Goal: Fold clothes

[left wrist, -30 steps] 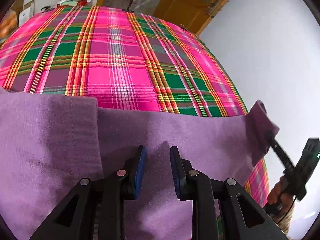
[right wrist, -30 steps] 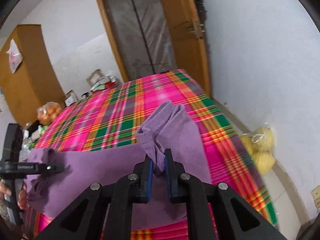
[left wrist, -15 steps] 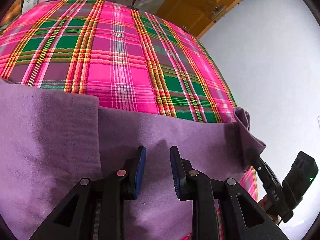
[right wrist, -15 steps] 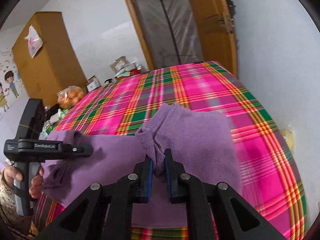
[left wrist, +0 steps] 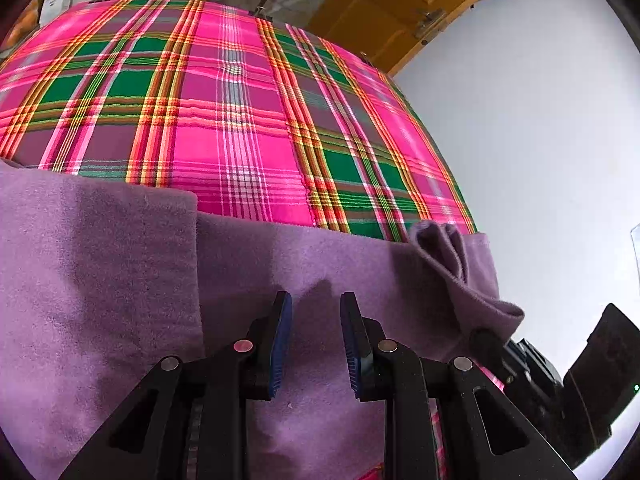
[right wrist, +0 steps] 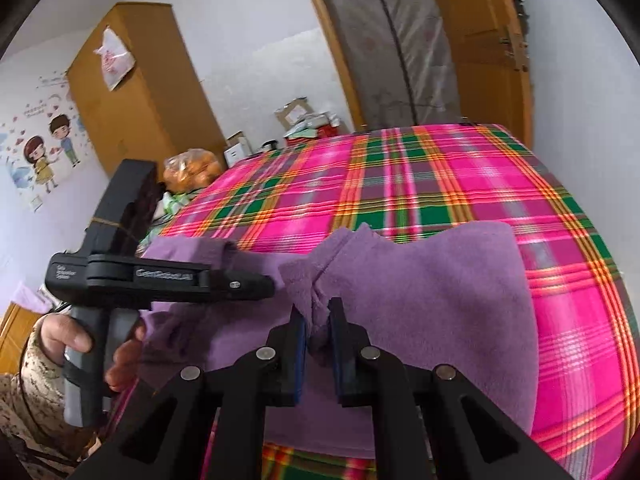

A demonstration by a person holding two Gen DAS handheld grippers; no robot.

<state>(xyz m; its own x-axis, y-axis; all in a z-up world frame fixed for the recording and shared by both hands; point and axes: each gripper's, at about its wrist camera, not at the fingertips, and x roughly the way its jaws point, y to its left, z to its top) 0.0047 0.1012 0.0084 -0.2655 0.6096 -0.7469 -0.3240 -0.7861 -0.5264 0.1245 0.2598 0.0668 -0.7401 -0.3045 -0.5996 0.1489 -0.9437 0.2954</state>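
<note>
A purple fleece garment (left wrist: 100, 280) lies across the near part of a bed under a pink and green plaid cover (left wrist: 240, 120). My left gripper (left wrist: 316, 308) is shut on a thick fold of it, with the pads still fairly wide apart. My right gripper (right wrist: 318, 316) is shut on a bunched corner of the garment (right wrist: 440, 280), lifted over the flat part. In the right wrist view the left gripper (right wrist: 272, 288) sits close by on the left, held by a hand (right wrist: 76, 340). In the left wrist view the right gripper (left wrist: 480, 336) shows at the lower right with the raised corner.
The plaid cover (right wrist: 440, 168) stretches far beyond the garment. A white wall (left wrist: 540, 140) runs along the bed's right side. Past the bed stand a wooden wardrobe (right wrist: 132, 92), a wooden door (right wrist: 480, 52), cardboard boxes (right wrist: 296, 116) and a bag of oranges (right wrist: 192, 168).
My right gripper has carried its purple corner leftward over the garment, closer to the left gripper. The left gripper has kept its hold and barely shifted.
</note>
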